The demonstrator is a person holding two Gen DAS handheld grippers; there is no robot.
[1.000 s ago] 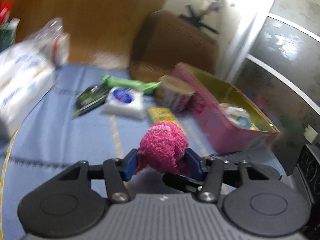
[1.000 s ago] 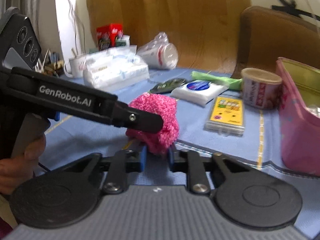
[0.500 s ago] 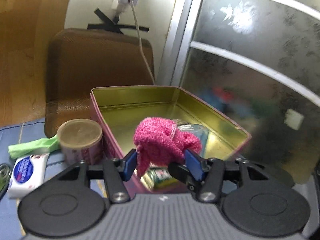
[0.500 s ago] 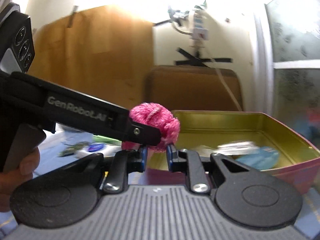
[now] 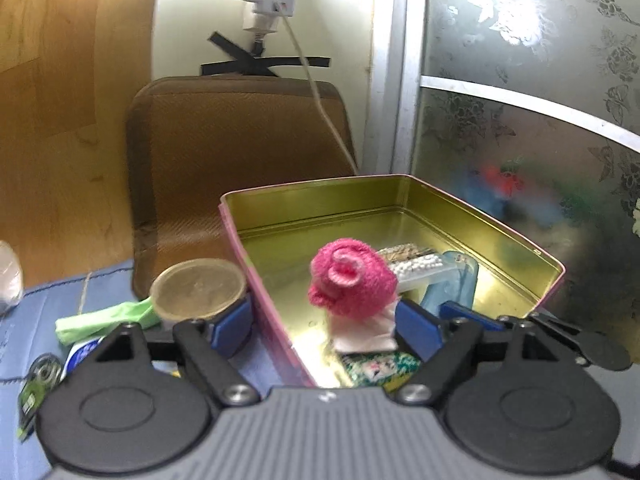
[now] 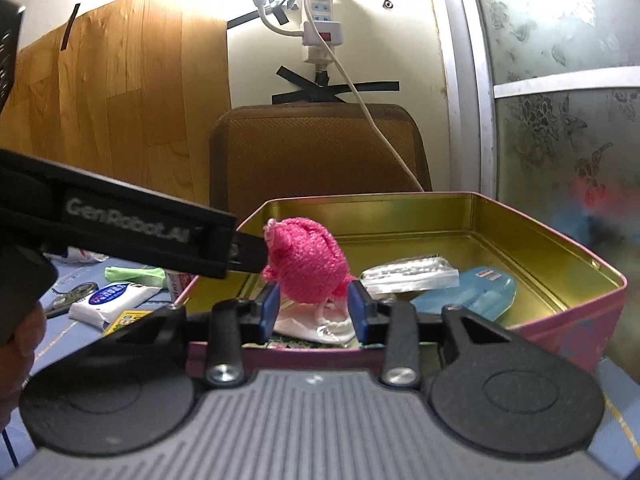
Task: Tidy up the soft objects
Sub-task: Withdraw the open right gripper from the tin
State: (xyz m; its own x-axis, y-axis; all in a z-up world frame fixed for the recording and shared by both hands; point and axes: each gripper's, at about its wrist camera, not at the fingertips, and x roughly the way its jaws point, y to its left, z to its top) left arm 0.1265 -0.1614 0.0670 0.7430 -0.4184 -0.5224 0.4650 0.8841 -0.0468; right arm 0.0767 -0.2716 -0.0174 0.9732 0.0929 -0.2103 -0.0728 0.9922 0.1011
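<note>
You had both grippers' fingers just opening, left (image 5: 324,322) wide, right (image 6: 314,308) partly; sock (image 5: 352,282) loose between them over tin (image 5: 520,236). Wipes (image 6: 108,304) remained on surface.

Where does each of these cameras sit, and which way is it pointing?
Left wrist: rides the left claw, looking down into the pink tin; its own jaws show, just opened wide around the pink ball.
Right wrist: rides the right claw, facing the same tin; its jaws, just opening, flank the ball; the left claw and a hand show left.
Shared: tin, ball, brown chair.
</note>
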